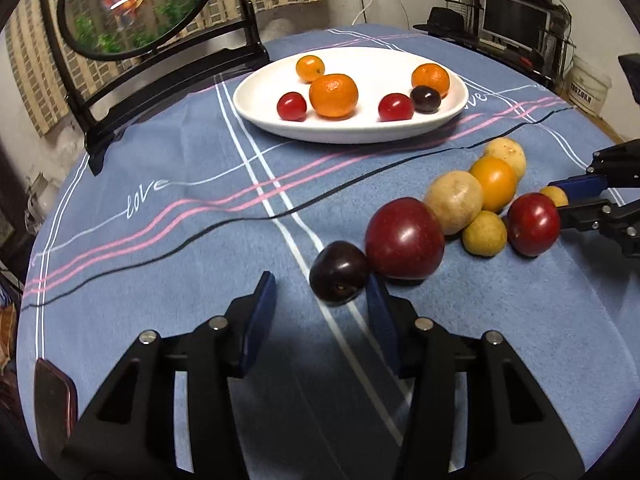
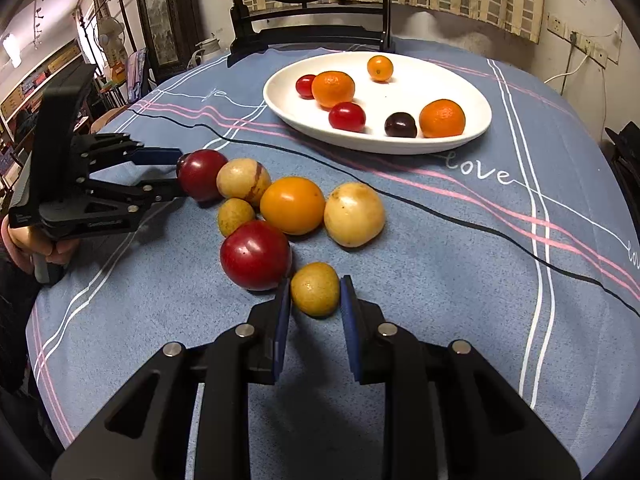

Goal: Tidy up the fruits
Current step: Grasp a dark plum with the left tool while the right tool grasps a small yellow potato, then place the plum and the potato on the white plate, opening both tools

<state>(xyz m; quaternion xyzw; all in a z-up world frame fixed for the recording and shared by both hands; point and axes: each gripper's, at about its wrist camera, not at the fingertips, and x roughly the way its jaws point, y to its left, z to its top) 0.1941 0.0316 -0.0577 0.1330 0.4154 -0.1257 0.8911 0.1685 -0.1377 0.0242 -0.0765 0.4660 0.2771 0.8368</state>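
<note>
Six fruits already sit on the plate; eight remain on the desk. The left hand-held gripper is spread by a dark plum. The right hand-held gripper is spread around a small yellow fruit, not yet pinching.

Six fruits sit spread apart on a white oval plate: three mandarins, the largest touching a red cherry tomato; a second red tomato; and a dark plum beside a mandarin. On the blue cloth nearer the cameras, a loose cluster lies touching: two glossy red plums, an orange fruit, pale yellow-brown fruits and a small yellow one. A dark plum rests at the cluster's end.
</note>
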